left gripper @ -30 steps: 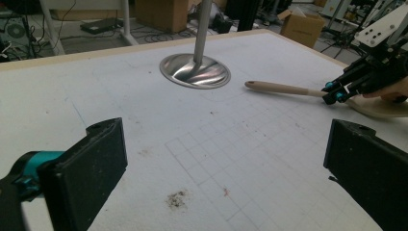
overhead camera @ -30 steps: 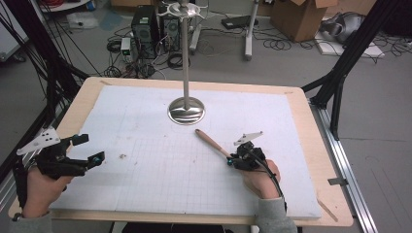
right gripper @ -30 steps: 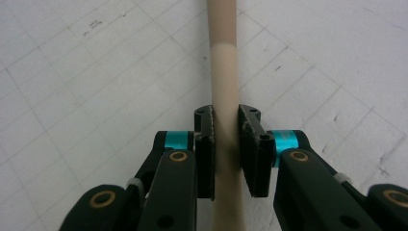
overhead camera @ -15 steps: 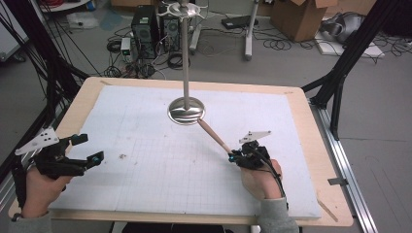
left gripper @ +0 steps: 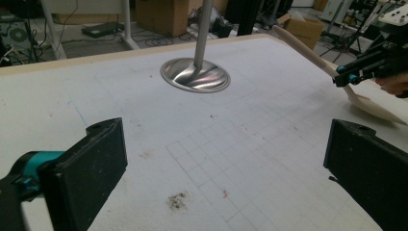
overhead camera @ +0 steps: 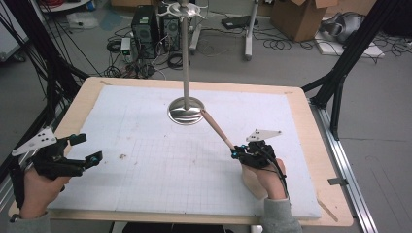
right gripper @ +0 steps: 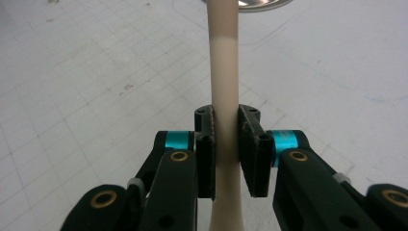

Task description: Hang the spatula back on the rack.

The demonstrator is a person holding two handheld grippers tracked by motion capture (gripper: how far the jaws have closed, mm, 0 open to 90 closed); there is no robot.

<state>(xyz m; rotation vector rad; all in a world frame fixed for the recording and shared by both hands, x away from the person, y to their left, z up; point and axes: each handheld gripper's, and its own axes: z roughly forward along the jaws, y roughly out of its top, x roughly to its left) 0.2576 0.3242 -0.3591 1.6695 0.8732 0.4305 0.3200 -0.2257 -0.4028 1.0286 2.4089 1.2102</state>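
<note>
Spreading under everything, the desk point(overhead camera: 145, 194) carries a white gridded mat point(overhead camera: 145, 126) with a metal stand point(overhead camera: 185, 110) at its far middle. The left gripper point(overhead camera: 87, 148) hovers near the left edge, fingers wide apart and empty. The right gripper point(overhead camera: 236, 152) has its fingers clamped on a wooden spatula point(overhead camera: 216, 127), handle angled toward the stand's base.

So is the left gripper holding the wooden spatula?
No, the left gripper stands open with nothing between its jaws, while the right gripper is clamped on the wooden spatula.
</note>
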